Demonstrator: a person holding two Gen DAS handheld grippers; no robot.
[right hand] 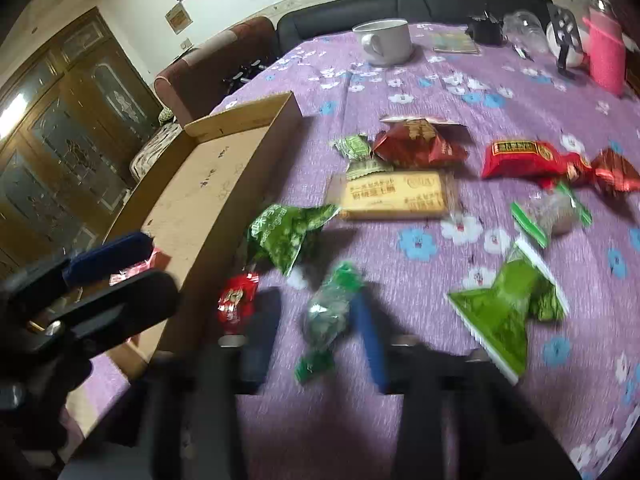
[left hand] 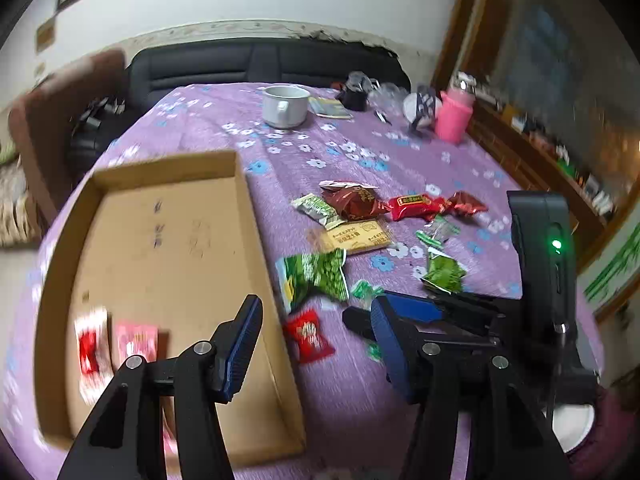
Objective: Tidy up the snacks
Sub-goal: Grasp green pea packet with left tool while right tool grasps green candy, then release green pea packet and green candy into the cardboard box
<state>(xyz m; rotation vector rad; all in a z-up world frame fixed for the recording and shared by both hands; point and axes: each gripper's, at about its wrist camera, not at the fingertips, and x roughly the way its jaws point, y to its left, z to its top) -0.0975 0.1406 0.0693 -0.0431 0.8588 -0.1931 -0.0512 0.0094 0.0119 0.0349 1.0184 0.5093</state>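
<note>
A shallow cardboard box (left hand: 240, 184) lies on the purple flowered tablecloth, with a red-white packet (left hand: 90, 350) and a pink packet (left hand: 136, 342) inside. My left gripper (left hand: 316, 332) is open and empty above the box's right wall, over a small red packet (left hand: 309, 336). My right gripper (right hand: 320, 320) is open around a small green candy (right hand: 326, 316) on the cloth, and it also shows in the left wrist view (left hand: 360, 316). Loose snacks lie beyond: a green pea bag (right hand: 286, 236), a yellow biscuit pack (right hand: 394, 198), a dark red bag (right hand: 420, 142), a red packet (right hand: 520, 158), a green pouch (right hand: 506, 308).
A white mug (left hand: 285, 106), a pink cup (left hand: 454, 114), a clear container and small dark items stand at the table's far edge. A dark sofa (left hand: 260, 66) and a brown armchair (right hand: 224, 68) lie beyond. A wooden cabinet (right hand: 60, 128) stands at left.
</note>
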